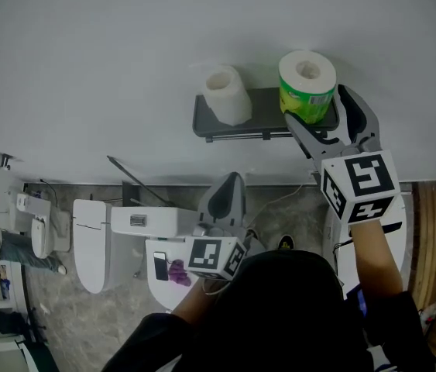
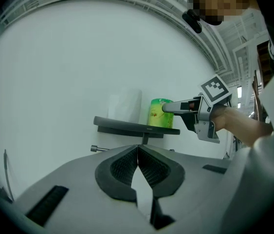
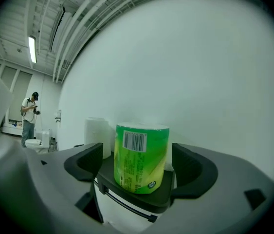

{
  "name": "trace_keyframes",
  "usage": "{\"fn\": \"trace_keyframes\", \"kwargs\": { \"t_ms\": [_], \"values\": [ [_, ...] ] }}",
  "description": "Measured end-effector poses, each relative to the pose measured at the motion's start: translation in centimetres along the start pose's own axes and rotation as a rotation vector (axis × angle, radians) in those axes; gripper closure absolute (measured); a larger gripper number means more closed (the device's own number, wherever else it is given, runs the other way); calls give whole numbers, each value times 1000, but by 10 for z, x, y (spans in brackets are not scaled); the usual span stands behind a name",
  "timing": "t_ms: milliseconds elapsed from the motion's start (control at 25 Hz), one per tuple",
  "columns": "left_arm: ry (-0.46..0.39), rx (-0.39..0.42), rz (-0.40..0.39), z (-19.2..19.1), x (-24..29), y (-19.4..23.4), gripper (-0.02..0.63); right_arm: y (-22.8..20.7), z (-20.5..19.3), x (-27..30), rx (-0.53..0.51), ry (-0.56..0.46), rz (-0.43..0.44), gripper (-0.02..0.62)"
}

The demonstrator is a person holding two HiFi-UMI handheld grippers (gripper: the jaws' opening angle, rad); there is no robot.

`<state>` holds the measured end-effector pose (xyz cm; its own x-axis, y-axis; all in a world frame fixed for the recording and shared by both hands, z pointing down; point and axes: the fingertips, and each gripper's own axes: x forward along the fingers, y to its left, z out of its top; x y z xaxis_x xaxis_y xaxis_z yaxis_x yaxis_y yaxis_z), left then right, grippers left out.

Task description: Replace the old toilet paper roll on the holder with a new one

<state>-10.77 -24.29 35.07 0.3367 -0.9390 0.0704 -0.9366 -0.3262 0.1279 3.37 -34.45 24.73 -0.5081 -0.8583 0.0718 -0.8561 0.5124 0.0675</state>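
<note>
A new roll in green wrapper point(image 1: 307, 87) point(image 3: 141, 157) stands upright on the right end of a dark wall shelf point(image 1: 260, 118) point(image 3: 137, 199). My right gripper point(image 1: 318, 111) point(image 3: 141, 167) is open, its jaws on either side of that roll with a gap at each pad. A bare white roll point(image 1: 228, 94) point(image 3: 98, 135) stands on the shelf's left part. Under the shelf runs a thin holder bar point(image 1: 237, 138) point(image 2: 94, 148). My left gripper point(image 1: 225, 200) point(image 2: 137, 165) hangs back from the shelf, shut with nothing in it. The left gripper view also shows the right gripper point(image 2: 175, 106) at the green roll point(image 2: 161, 113).
Below the shelf, by the wall, stand a white toilet point(image 1: 94, 242) and a white surface with a phone and a purple item point(image 1: 177, 271). Wooden slats point(image 1: 434, 231) are at the right. A person point(image 3: 29, 113) stands far off to the left.
</note>
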Motion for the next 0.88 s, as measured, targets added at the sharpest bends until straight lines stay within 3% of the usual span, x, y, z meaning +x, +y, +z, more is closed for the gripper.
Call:
{"fn": "trace_keyframes", "kwargs": {
  "t_ms": [440,880],
  "values": [
    [-18,-7,37,3,2,21,583,-9,-2,32,11,74,24,176],
    [-12,-35,17,-1,15,18,583,-9,-6,40,9,114,97,176]
  ]
}}
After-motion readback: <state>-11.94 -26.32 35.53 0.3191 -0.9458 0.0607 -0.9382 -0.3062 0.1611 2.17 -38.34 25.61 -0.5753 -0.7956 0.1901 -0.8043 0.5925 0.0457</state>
